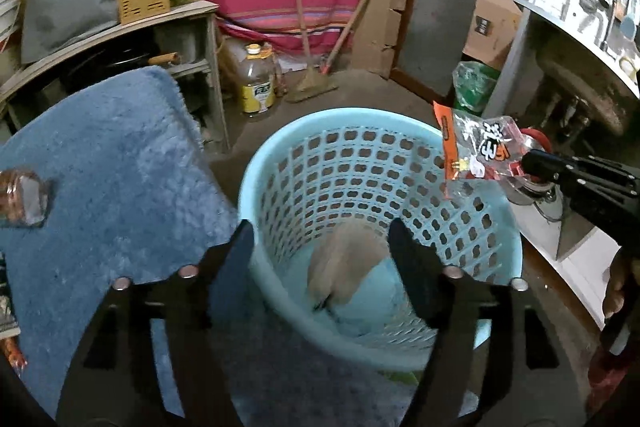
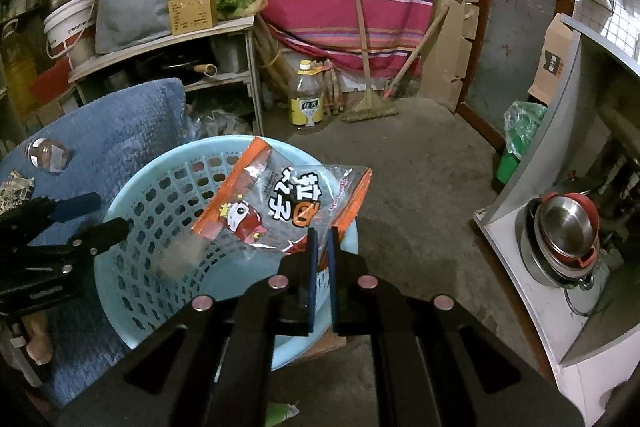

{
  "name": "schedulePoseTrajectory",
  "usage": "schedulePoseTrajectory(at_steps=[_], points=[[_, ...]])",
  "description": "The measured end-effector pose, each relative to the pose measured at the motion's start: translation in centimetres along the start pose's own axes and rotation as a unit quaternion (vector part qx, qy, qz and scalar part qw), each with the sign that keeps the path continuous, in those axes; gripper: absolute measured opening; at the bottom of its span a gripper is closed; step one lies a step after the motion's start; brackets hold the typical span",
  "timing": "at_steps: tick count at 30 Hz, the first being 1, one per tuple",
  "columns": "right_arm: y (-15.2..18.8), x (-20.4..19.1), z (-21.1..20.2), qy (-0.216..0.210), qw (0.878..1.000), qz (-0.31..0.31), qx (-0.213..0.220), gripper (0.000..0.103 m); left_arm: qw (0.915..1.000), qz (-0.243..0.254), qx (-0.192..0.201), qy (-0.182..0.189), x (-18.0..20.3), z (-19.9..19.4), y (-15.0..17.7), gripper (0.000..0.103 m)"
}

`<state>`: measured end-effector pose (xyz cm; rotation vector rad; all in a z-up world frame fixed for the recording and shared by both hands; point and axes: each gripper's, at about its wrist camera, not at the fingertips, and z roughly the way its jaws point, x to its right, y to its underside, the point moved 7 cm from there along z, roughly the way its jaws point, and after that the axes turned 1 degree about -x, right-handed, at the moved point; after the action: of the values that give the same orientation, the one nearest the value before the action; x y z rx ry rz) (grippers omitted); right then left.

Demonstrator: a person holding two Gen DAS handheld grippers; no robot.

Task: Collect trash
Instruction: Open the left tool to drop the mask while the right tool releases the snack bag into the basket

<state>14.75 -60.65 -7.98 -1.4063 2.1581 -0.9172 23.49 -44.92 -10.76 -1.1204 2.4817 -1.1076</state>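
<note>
A light blue perforated basket [image 1: 280, 155] stands on the floor beside a blue fuzzy mat [image 1: 104, 163]. A crumpled tan piece of trash [image 1: 344, 267] lies in its bottom. My left gripper [image 1: 322, 239] is open and empty over the basket's near rim. My right gripper [image 2: 323, 239] is shut on an orange and clear snack wrapper [image 2: 280, 203] and holds it over the basket's [image 2: 132, 203] right rim; the wrapper also shows in the left wrist view [image 1: 480, 151]. A small clear jar [image 1: 24, 195] and a crumpled wrapper [image 2: 14, 189] lie on the mat.
A shelf rack [image 1: 192, 27] with a grey bag and a box stands behind the mat. An oil bottle [image 1: 258, 79] and a broom [image 1: 312, 83] stand by the striped curtain. A green bag [image 1: 474, 87] and a cabinet with metal pots [image 2: 564, 239] are at right.
</note>
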Motion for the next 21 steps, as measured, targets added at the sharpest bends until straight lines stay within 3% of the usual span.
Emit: schedulePoseTrajectory(at_steps=[9, 10, 11, 13, 17, 21], points=[[0.6, -2.9, 1.7, -0.026, 0.999, 0.002, -0.02, 0.011, 0.9961, 0.0, 0.066, -0.059, -3.8, -6.3, 0.4, 0.088], [0.7, -3.2, 1.9, -0.026, 0.999, 0.004, -0.021, 0.023, 0.9954, 0.0, 0.071, -0.064, -4.2, -7.1, 0.6, 0.089], [0.7, -3.6, 2.2, -0.025, 0.999, 0.006, -0.019, 0.049, 0.9945, -0.003, 0.077, -0.071, -4.8, -8.0, 0.9, 0.089], [0.8, -4.2, 2.5, -0.022, 1.0, 0.009, -0.014, 0.068, 0.9934, -0.01, 0.084, -0.077, -5.8, -9.5, 1.3, 0.089], [1.2, -5.4, 2.3, -0.011, 1.0, 0.015, -0.01, 0.069, 0.9898, -0.027, 0.101, -0.097, -8.2, -12.9, 2.5, 0.092], [0.8, -8.0, -0.3, -0.02, 0.999, 0.014, 0.034, 0.085, 0.9836, -0.041, 0.123, -0.126, -11.0, -16.8, 4.0, 0.096]])
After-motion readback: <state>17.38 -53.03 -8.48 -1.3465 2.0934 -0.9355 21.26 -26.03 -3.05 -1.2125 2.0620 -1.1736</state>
